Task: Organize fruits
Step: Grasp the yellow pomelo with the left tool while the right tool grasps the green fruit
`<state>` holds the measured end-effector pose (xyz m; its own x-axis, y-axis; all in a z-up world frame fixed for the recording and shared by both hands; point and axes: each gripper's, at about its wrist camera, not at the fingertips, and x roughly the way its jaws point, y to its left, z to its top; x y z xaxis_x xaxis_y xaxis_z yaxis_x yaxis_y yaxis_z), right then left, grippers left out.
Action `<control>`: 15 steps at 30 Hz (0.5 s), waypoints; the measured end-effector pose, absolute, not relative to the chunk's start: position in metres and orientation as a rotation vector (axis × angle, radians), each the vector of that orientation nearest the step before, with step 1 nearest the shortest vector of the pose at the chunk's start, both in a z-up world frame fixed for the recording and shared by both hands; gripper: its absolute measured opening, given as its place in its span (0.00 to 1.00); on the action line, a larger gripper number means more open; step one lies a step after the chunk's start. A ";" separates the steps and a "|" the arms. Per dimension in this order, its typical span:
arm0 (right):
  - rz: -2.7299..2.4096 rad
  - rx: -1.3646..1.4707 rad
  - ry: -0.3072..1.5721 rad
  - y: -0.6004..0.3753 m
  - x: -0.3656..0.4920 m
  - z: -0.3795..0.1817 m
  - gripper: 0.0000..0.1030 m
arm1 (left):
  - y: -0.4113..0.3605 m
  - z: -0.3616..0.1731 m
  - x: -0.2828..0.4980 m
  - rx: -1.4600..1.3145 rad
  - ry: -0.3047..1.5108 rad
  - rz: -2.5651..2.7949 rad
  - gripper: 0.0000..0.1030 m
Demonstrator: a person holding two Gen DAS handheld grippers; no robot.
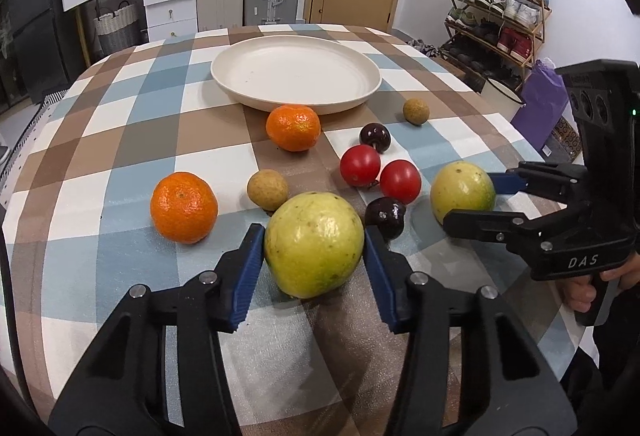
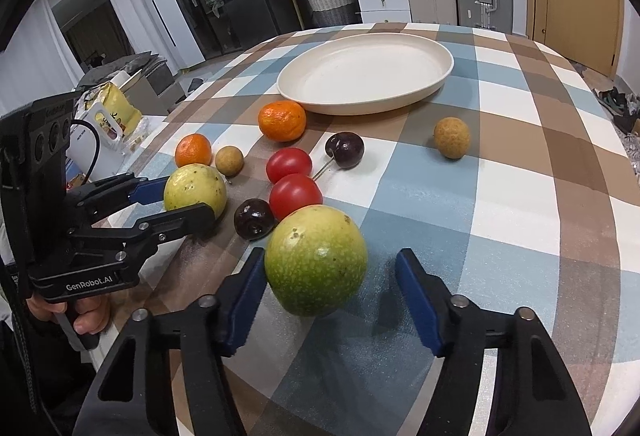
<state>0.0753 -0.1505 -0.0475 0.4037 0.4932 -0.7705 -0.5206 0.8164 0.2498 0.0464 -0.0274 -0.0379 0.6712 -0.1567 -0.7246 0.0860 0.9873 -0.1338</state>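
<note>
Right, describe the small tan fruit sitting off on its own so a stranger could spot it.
Start at the cream plate on the checked tablecloth. Just in front of its rim, towards the shoe-rack side, lies a small round tan fruit. Its twin sits among the oranges; this one lies alone, touching nothing.

Bright, even indoor light falls from overhead; fruit casts short soft shadows on the checked tablecloth (image 1: pixel 120 139). Fisheye distortion bends the far room, corners vignette black, focus stays sharp throughout.
</note>
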 end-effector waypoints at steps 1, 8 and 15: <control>0.651 -0.026 0.963 -0.150 0.075 -0.048 0.54 | -0.026 -0.037 0.045 -0.095 0.819 -0.135 0.46; 0.670 -0.020 0.946 -0.149 0.072 -0.047 0.48 | -0.026 -0.027 0.042 -0.103 0.787 -0.128 0.46; 0.664 0.004 0.901 -0.158 0.071 -0.038 0.48 | -0.024 -0.016 0.045 -0.106 0.759 -0.111 0.46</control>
